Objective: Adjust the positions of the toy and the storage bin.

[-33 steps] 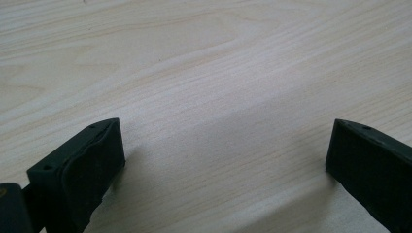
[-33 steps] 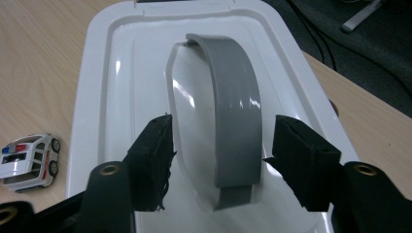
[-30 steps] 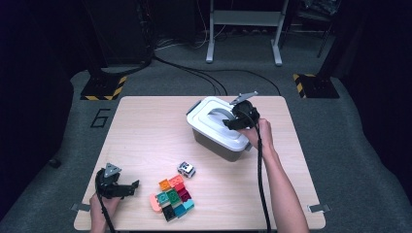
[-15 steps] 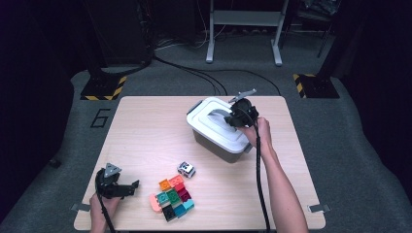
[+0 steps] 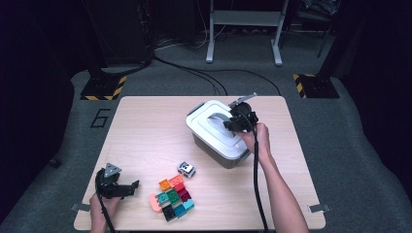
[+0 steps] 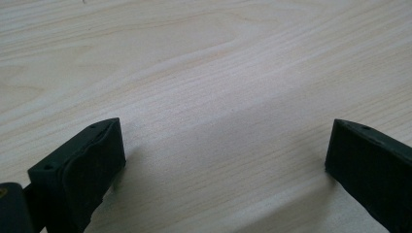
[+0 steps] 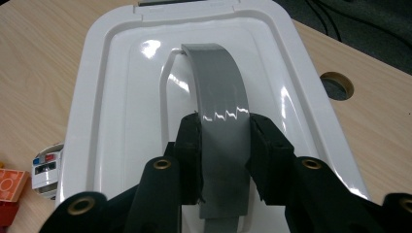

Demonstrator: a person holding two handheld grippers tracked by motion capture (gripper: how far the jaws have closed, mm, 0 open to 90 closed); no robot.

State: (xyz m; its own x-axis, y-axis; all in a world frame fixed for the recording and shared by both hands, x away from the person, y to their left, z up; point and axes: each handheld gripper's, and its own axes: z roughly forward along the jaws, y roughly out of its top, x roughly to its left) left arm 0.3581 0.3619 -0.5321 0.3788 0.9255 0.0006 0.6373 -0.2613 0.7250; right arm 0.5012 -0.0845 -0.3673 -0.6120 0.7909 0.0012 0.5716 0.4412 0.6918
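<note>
A white lidded box (image 5: 214,133) stands on the right half of the wooden table (image 5: 145,131). Its grey handle (image 7: 221,82) arches over the lid (image 7: 126,97). My right gripper (image 7: 225,133) is shut on that handle, one pad pressed to each side; in the high view the right gripper (image 5: 229,124) sits on top of the box. My left gripper (image 5: 130,185) rests low at the table's front left corner, pointing right. In its own view the left gripper (image 6: 226,150) is open, with bare wood between the jaws.
A cluster of several coloured bricks (image 5: 172,196) lies near the front edge, right of my left gripper. A small white toy car (image 5: 186,169) sits just behind it, close to the box's front corner. A round hole (image 7: 336,85) pierces the table beside the box.
</note>
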